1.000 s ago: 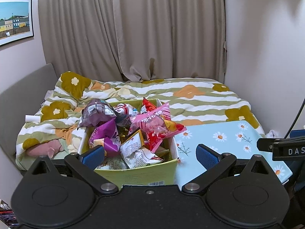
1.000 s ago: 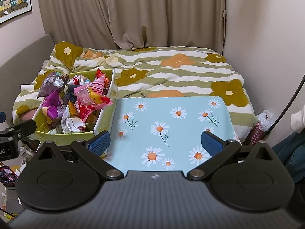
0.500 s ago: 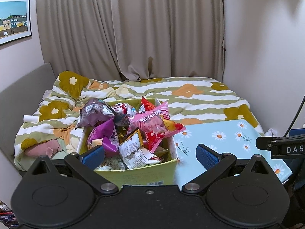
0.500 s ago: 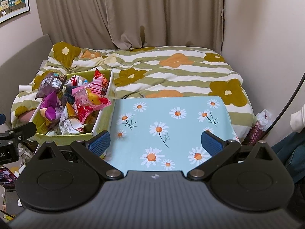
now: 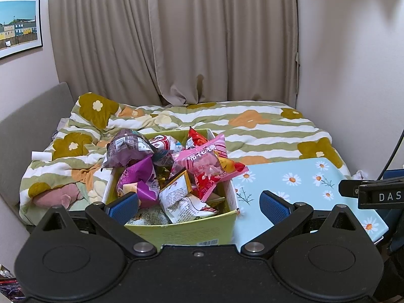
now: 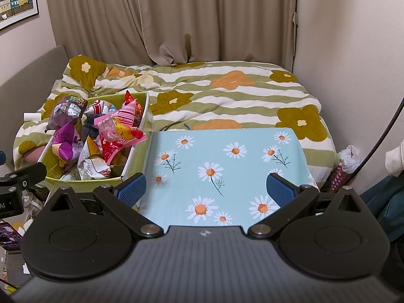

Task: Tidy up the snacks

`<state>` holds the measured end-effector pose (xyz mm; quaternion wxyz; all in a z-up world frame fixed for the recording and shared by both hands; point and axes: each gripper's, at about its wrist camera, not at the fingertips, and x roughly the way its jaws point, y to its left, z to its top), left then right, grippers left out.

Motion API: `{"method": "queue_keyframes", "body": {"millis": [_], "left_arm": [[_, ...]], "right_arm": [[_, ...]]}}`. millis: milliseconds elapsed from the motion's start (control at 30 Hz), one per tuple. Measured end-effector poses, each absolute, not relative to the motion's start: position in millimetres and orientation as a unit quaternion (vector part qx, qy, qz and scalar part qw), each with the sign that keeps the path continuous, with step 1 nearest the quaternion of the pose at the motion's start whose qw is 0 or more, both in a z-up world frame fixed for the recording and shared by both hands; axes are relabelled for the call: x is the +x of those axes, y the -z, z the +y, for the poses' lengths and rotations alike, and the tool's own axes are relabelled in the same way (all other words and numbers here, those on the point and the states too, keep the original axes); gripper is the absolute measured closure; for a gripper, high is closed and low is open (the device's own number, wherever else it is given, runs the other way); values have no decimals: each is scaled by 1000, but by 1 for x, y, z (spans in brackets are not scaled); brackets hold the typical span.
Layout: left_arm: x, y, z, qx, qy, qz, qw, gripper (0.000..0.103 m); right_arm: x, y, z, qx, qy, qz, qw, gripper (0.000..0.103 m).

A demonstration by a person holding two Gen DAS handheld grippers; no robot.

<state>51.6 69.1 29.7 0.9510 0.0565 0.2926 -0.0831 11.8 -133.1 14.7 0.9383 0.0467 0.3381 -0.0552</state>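
Note:
A green cardboard box [image 5: 184, 229] [image 6: 137, 151] stands on the left end of a light blue daisy-print board [image 5: 298, 184] [image 6: 227, 166]. Several snack packets are heaped in it: a pink one [image 5: 204, 161] [image 6: 118, 123] on top, a purple one [image 5: 141, 179] [image 6: 67, 142], a grey-purple one [image 5: 126, 146] [image 6: 65, 111] and a white printed one [image 5: 176, 194]. My left gripper [image 5: 199, 203] is open just before the box's near wall, holding nothing. My right gripper [image 6: 205, 189] is open over the board's bare near part, right of the box.
Behind the board lies a bed with a striped flowered duvet [image 6: 227, 91], curtains [image 5: 176, 38] behind it. A wall [image 6: 353, 63] rises on the right. A person's sleeve [image 6: 396, 159] shows at the right edge. A phone [image 6: 8, 234] and clutter lie low left.
Both views have risen and tilted slightly, so the box and bed sit a little lower in frame. The snacks have not moved and both grippers stay open.

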Motion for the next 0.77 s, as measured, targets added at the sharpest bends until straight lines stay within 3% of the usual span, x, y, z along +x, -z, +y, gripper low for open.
{"method": "queue_keyframes", "body": {"millis": [767], "left_arm": [[59,-25,87,40,91,287,953,0]], "right_arm": [[16,-14,-132,46,57,340,938,0]]}}
